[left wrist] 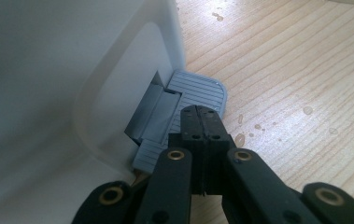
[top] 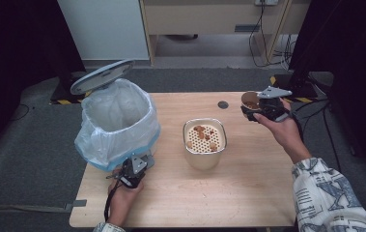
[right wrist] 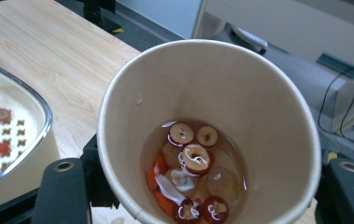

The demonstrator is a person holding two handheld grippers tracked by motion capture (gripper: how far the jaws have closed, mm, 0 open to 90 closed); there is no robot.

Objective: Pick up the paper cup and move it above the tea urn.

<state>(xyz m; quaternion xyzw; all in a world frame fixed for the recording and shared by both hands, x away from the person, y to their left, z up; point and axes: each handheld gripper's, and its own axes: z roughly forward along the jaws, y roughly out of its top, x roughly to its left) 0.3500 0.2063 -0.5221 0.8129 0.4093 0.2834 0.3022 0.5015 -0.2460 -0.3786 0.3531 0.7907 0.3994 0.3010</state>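
Near left, the left gripper (top: 133, 170), fingers pressed together, pushes the bin pedal (left wrist: 198, 91). Right gripper (top: 262, 108) pinches the paper cup (right wrist: 207, 126); its wall looks soft, with liquid inside, so grip gently.

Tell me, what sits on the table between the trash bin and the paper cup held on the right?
In the high view, a metal container with a perforated strainer insert holding food bits sits between the bin and the cup; otherwise bare wood.

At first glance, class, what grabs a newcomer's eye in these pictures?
The white pedal bin, lid up, stands at the table's left; the left gripper, jaws closed, presses its grey pedal. The right gripper holds a paper cup of fruit slices in liquid, right of the strainer container.
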